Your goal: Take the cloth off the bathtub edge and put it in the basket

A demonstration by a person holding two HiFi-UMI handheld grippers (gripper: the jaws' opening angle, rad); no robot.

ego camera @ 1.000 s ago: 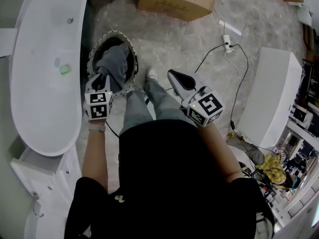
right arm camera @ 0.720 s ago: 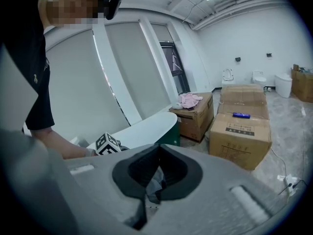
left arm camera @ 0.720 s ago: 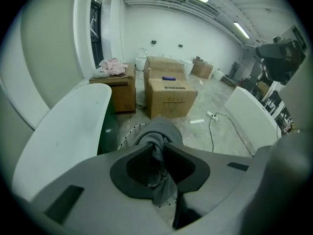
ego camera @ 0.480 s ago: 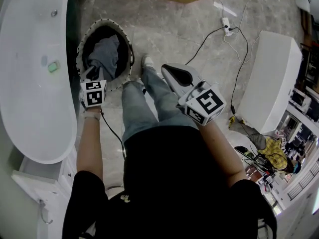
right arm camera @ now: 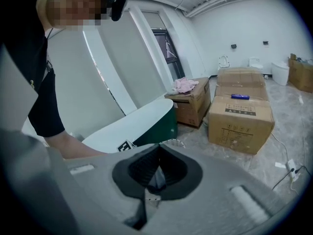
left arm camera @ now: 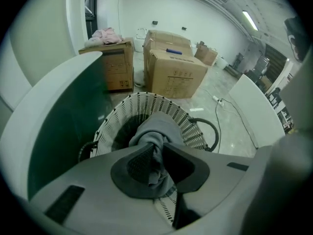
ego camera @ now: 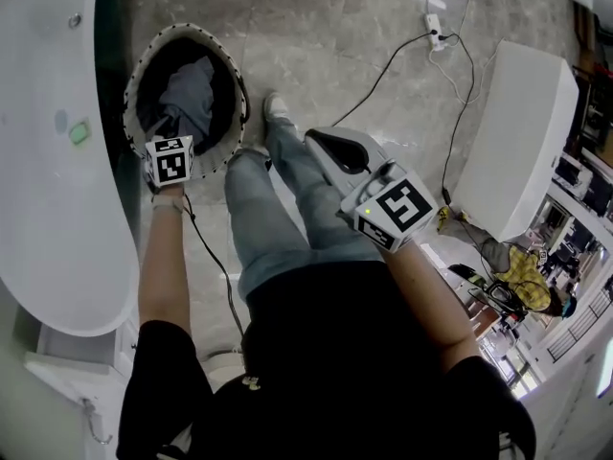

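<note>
The grey cloth [left arm camera: 157, 129] hangs bunched between the pads of my left gripper [left arm camera: 155, 153], which is shut on it. Most of the cloth [ego camera: 188, 88] lies inside the round woven basket [ego camera: 226, 65] on the floor beside the white bathtub [ego camera: 48, 180]. In the head view my left gripper [ego camera: 163, 142] is at the basket's near rim. In the left gripper view the basket [left arm camera: 182, 117] is right below the jaws. My right gripper [ego camera: 330, 142] is held over the person's legs, shut and empty, as the right gripper view shows [right arm camera: 157, 153].
Cardboard boxes [left arm camera: 175, 72] stand beyond the basket. A white cabinet [ego camera: 517, 161] is at the right, with a black cable and power strip [ego camera: 436, 29] on the marble floor. A small green item [ego camera: 79, 132] lies in the tub. The person's legs [ego camera: 278, 209] are between the grippers.
The left gripper has sunk lower at the basket's near rim, still holding the cloth, and more cloth has settled into the basket. The view has shifted; the right gripper has hardly moved.
</note>
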